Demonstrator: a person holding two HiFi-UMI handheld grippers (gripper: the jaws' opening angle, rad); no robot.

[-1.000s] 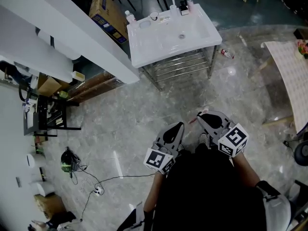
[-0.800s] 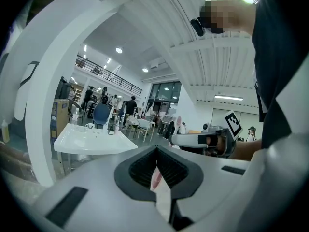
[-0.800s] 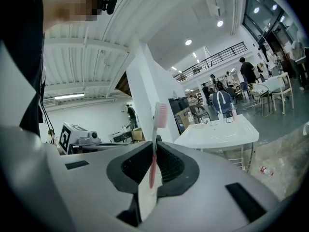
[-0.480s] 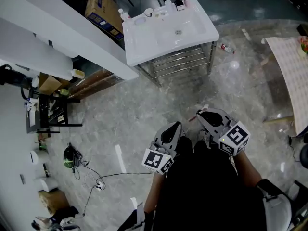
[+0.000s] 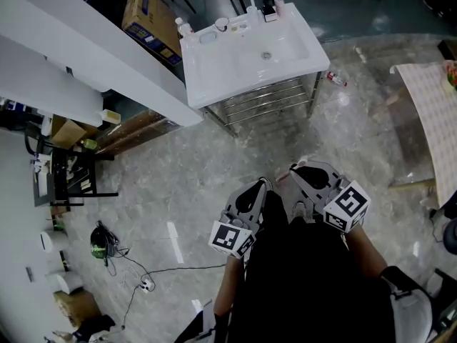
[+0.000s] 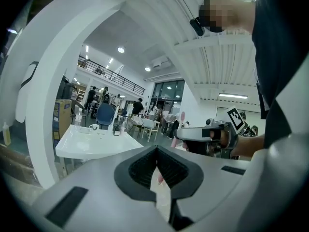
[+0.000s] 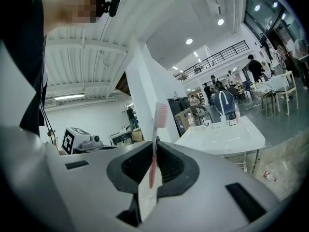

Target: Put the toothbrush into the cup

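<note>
A pink toothbrush (image 7: 156, 129) stands upright between the jaws of my right gripper (image 7: 153, 151), which is shut on its handle, bristles up. In the head view the right gripper (image 5: 294, 171) and the left gripper (image 5: 263, 186) are side by side close to my body, well short of the white sink (image 5: 214, 70). A small white cup (image 5: 222, 23) sits on the sink's back rim; the left gripper view shows the cup (image 6: 93, 127) far ahead. My left gripper (image 6: 157, 151) is shut with nothing in it. The right gripper (image 6: 207, 134) shows beside it.
The sink rests on a metal rack (image 5: 268, 98) against a white partition (image 5: 86, 41). Bottles and a tap stand along its back edge. A cardboard box (image 5: 148, 21) lies behind it, a small bottle (image 5: 335, 79) is on the floor, a table (image 5: 428, 113) stands at the right, and cables (image 5: 107, 243) lie at the left.
The head view has shifted slightly and the two grippers sit a little closer together. The right gripper keeps its hold on the toothbrush.
</note>
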